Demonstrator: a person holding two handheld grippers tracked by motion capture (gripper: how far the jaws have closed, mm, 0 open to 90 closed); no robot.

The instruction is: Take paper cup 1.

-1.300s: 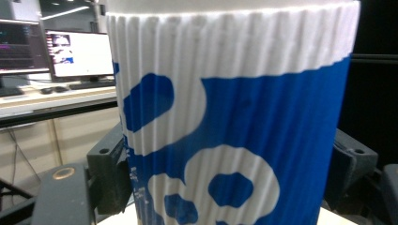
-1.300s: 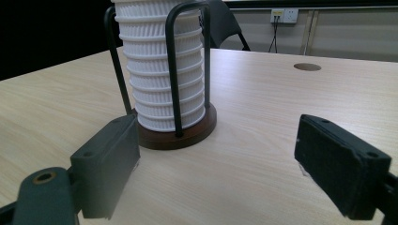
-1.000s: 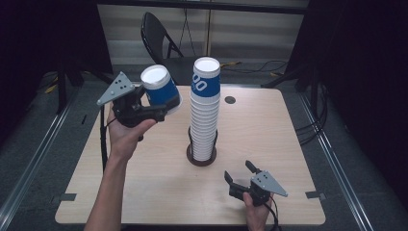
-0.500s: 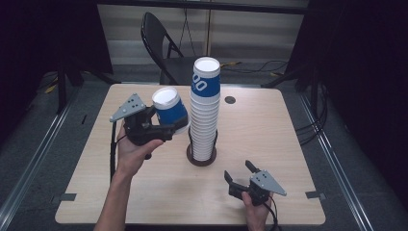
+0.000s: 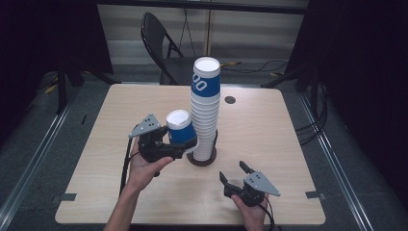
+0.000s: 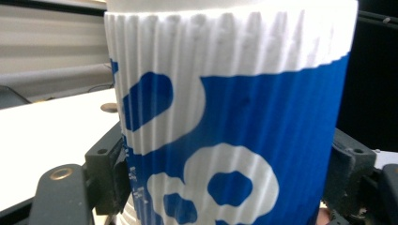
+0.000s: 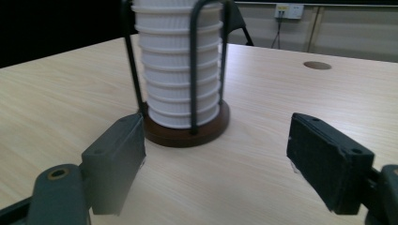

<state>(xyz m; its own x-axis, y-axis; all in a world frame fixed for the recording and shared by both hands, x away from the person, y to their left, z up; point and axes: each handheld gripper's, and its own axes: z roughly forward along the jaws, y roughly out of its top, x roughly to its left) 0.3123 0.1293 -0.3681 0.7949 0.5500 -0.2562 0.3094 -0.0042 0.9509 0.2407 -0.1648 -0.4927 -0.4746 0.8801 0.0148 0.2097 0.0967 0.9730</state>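
Room: dark curtains at both sides, a pale wall behind, and a black folding chair beyond the far edge of the tabletop.
Tabletop: light wood, with a small round cable hole toward the far side.
Left hand: comes in from the bottom of the high view, left of centre, carrying the left claw.
Left claw: clenched on the single cup, its pads pressing on either side of the ribbed wall (the left gripper view shows both pads tight against the blue print); in the high view the grey three-cornered plate sits on top of it.
Single cup: white ribbed paper with a blue band and white lettering, open mouth up and tilted a little toward the left, held just left of the stack and close to it; whether it touches the stack I cannot tell.
Cup stack: a tall column of the same cups near the middle of the tabletop, upright, nested one in another.
Holder: a round dark wooden base with thin black wire uprights around the lowest cups.
Right hand: at the near edge, right of the holder.
Right claw: released, nothing between the pads (they have just been closing a little), aimed at the holder base and apart from it.
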